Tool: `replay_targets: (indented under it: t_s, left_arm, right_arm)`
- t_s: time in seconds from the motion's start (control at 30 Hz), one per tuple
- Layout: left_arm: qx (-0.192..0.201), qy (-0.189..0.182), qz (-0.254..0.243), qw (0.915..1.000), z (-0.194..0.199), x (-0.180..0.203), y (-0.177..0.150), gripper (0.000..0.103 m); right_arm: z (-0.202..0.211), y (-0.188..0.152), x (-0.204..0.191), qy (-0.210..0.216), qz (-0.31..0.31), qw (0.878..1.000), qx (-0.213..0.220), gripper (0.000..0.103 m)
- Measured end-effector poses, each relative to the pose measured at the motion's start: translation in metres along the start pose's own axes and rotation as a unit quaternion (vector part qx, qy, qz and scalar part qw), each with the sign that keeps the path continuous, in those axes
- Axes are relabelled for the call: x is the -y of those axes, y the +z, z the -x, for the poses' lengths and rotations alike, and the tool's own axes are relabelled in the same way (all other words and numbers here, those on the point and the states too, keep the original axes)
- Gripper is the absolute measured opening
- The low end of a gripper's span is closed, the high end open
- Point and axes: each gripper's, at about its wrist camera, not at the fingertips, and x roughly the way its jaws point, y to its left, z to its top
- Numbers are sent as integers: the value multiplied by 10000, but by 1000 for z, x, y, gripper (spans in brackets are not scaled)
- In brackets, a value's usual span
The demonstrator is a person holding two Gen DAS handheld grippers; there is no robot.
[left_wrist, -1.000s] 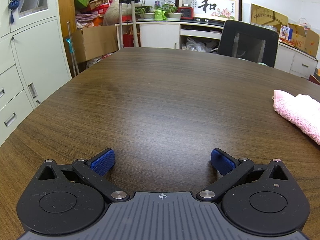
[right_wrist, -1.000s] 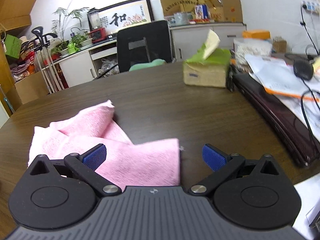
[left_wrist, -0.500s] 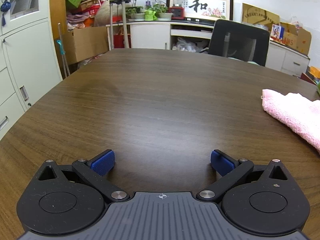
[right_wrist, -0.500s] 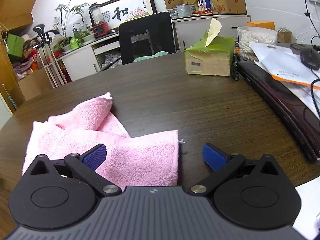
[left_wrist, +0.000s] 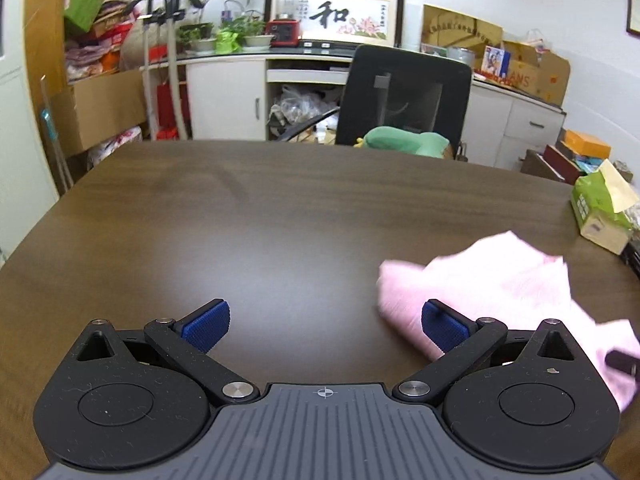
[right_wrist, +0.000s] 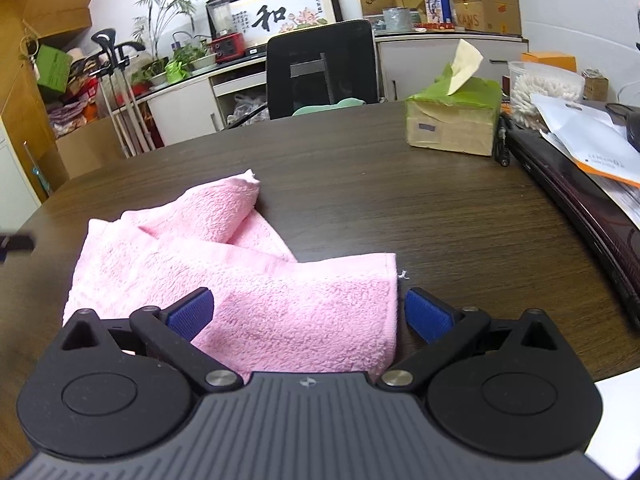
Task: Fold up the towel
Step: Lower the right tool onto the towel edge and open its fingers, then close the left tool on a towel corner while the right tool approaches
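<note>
A crumpled pink towel [right_wrist: 224,264] lies on the dark wooden table [right_wrist: 420,216]. In the right wrist view my right gripper [right_wrist: 306,316] is open, low over the towel's near right corner, with the towel edge between its blue pads. In the left wrist view the towel [left_wrist: 492,280] lies to the right. My left gripper [left_wrist: 326,322] is open and empty over bare table, its right pad just at the towel's left end. A dark part of the other gripper [left_wrist: 622,362] shows at the right edge.
A green tissue box [right_wrist: 454,120] stands at the back right of the table. A dark laptop [right_wrist: 576,200] with papers lies along the right edge. A black office chair [left_wrist: 402,100] stands behind the table's far edge, with cabinets and boxes beyond.
My left gripper has swung right toward the towel, which now reaches its right pad. My right gripper has moved forward and lower over the towel's corner. Both stayed open.
</note>
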Motion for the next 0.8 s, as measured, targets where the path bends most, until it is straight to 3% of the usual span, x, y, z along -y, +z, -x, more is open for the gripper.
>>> replay_targets:
  t_s: [0.13,0.3,0.57,0.67,0.8]
  left_arm:
    - [-167,-120,115,9997,-20,11,14,103]
    - [-405,-338,346,9980,-37,15,19,103]
    - [-706,-623,325,9950,-55,23,17,103]
    - [-768,-681,314,9942,-59,24,14,95]
    - [-851,-781,375,9926,-63,25,14,72]
  right_arm:
    - [2,2,-1,-26,47,10000,0,91]
    - [3,4,-2,-47,81,10000,-25,87]
    - [-3,2,-7,-259,240,9993,-148,82]
    - [-2,2,-9,-254,263,9992,-152,82]
    - [-3,2,-11,-311,323,9988,-181,82]
